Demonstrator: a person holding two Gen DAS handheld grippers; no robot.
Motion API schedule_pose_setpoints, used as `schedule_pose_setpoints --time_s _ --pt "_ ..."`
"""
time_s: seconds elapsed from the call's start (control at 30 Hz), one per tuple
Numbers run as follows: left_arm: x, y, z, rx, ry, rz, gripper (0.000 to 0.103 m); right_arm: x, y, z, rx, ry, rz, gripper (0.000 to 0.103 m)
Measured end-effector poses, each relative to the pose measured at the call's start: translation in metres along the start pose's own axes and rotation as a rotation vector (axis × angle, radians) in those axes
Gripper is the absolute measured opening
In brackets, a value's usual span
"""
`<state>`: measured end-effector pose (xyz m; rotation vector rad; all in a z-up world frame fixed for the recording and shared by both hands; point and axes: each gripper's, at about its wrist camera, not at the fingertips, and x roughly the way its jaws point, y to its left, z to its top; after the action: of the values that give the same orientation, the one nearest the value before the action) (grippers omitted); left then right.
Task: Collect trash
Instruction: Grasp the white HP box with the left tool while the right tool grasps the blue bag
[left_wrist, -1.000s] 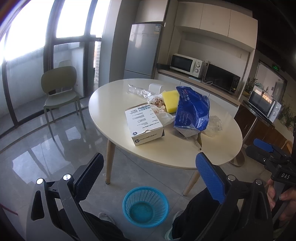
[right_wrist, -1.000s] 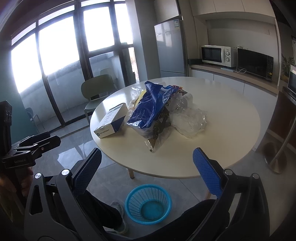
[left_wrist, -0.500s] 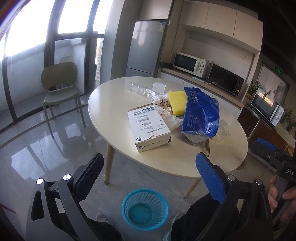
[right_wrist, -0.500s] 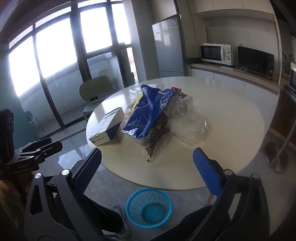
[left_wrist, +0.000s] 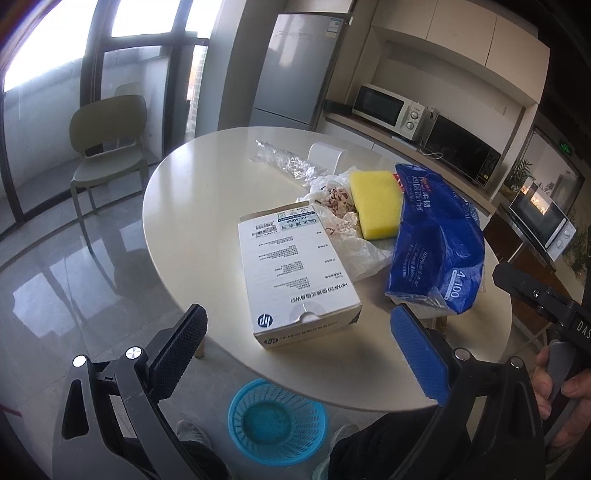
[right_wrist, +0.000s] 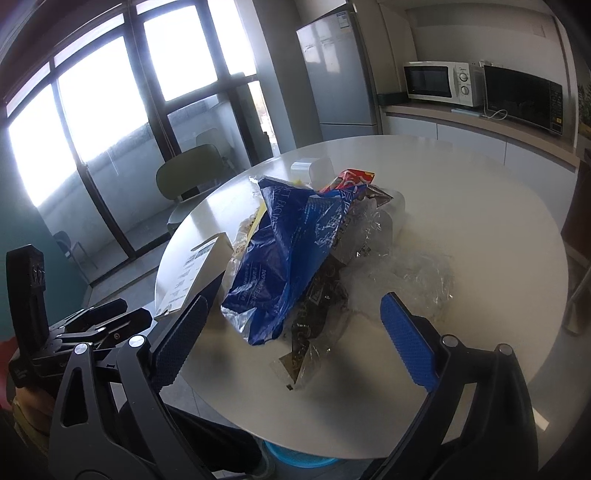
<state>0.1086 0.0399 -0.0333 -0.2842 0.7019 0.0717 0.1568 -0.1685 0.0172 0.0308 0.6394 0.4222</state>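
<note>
Beyond the left tool (left_wrist: 301, 354) lies the white box (left_wrist: 291, 273).

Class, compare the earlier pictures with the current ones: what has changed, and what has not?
Both tools, left and right, moved closer to the round table. The right tool's jaws have just been closing slightly, nothing between them. Nothing was grasped. The HP box, blue bag and blue basket stayed put.

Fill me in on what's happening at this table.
A person holds a two-finger claw in each hand, both aimed at a pile of trash on the round table. The left claw is open in front of the white printer box; the right claw is wide open before the blue plastic bag, its jaws having just been closing slightly, with nothing pressed between them. Nothing is picked up yet. The blue wastebasket on the floor looks empty.
</note>
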Motion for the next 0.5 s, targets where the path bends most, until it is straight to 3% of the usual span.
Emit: schedule_pose_setpoints --time_s 0.2,0.3,0.4,0.47,0.5 --pt "0.024 -0.002 0.013 -0.010 0.044 -0.001 0.097 0.024 -0.002 0.014 0.024 0.031 0.001 0.075" --pt "0.035 -0.002 0.016 -0.018 0.072 -0.004 0.096 0.038 -0.004 0.019 0.026 0.070 0.009 0.062" --pt "0.044 0.000 0.014 -0.024 0.105 0.001 0.088 0.046 -0.003 0.023 0.032 0.090 0.016 0.048" --pt "0.050 0.001 0.014 -0.030 0.121 -0.005 0.083 0.049 -0.002 0.026 0.029 0.095 0.016 0.027" --pt "0.051 0.002 0.013 -0.032 0.124 -0.007 0.083 0.049 -0.001 0.027 0.028 0.093 0.022 0.026"
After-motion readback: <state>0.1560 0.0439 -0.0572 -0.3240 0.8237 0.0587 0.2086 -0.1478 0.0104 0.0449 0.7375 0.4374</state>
